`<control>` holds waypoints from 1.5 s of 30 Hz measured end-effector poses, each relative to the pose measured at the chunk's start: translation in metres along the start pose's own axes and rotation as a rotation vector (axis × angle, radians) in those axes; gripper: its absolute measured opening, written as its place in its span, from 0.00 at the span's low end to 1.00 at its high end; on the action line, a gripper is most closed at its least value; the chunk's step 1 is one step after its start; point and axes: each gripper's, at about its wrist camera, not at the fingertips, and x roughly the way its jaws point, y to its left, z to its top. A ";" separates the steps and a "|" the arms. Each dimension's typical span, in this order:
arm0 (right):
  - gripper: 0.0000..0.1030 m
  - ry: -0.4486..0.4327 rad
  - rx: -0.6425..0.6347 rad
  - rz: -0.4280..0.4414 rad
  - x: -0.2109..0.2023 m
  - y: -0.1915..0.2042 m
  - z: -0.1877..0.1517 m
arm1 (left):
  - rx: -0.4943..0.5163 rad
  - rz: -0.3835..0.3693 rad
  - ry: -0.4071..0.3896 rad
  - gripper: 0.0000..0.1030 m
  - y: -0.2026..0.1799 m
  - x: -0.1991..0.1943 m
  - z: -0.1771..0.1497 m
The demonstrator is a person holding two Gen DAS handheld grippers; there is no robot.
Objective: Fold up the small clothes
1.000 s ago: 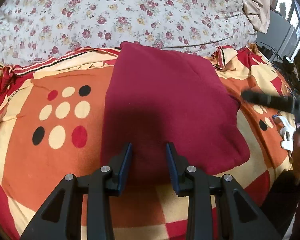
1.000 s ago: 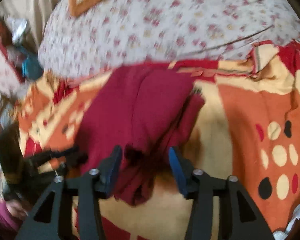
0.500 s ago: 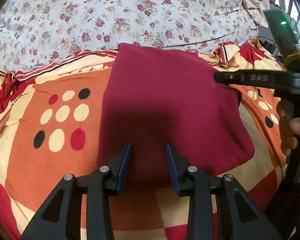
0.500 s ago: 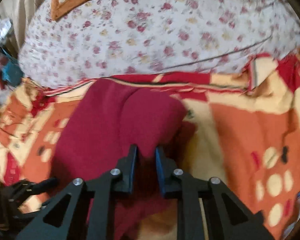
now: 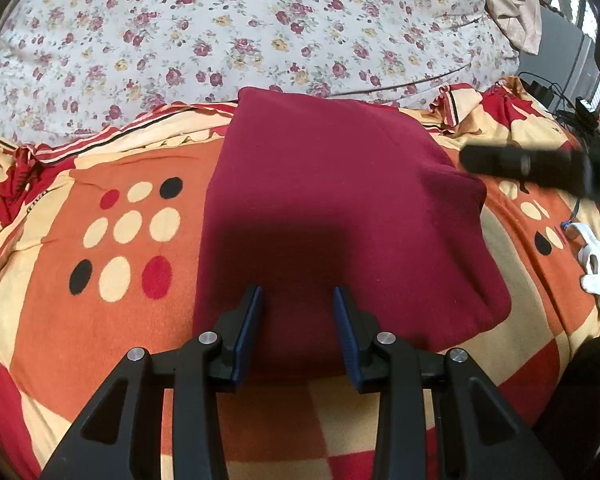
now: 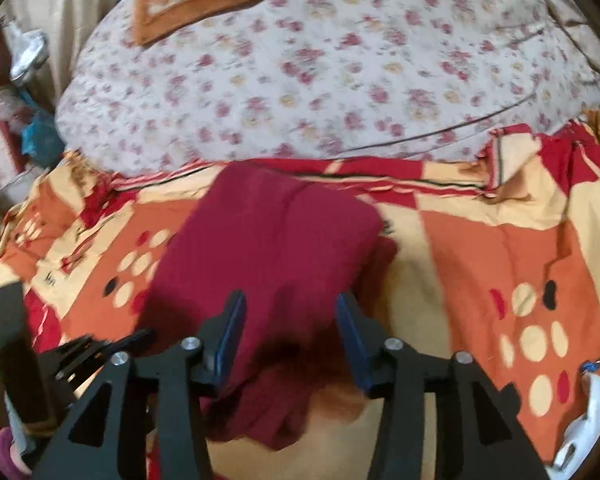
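Right wrist: right tongs (image 6: 290,332) opening above folded maroon cloth (image 6: 268,248).

Left gripper (image 5: 297,312) jaws parted; right gripper (image 6: 290,320) opening.

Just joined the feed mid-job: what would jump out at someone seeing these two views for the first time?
The dark red garment, folded into a rough rectangle, lies mid-frame on the orange, red and cream patterned blanket. Behind it rises a big white floral-print quilt. The left hand-held gripper sits at the garment's near edge, while the right hand-held gripper, jaws opening, frames the garment without pinching it.
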 end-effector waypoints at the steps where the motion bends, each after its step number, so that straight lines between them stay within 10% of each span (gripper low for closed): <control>1: 0.50 0.016 -0.012 0.011 0.002 0.006 -0.005 | -0.002 -0.001 0.000 0.16 0.001 0.000 0.000; 13: 0.22 0.080 -0.039 -0.002 0.015 0.006 -0.060 | -0.044 -0.105 -0.007 0.17 0.016 -0.013 0.001; 16: 0.32 0.055 0.046 0.059 0.002 -0.010 -0.057 | -0.117 -0.157 -0.021 0.17 0.037 -0.019 0.010; 19: 0.72 0.009 0.198 0.087 -0.010 -0.040 -0.049 | -0.211 -0.207 -0.020 0.22 0.061 -0.018 0.020; 27: 0.85 -0.020 0.321 0.145 0.013 -0.073 -0.026 | -0.313 -0.322 0.014 0.29 0.081 0.010 0.040; 39: 0.88 0.042 0.325 0.227 0.080 -0.067 -0.007 | -0.275 -0.373 0.109 0.45 0.075 0.060 0.055; 45: 0.63 0.001 0.247 0.180 0.076 -0.055 -0.007 | -0.282 -0.361 0.079 0.30 0.073 0.050 0.051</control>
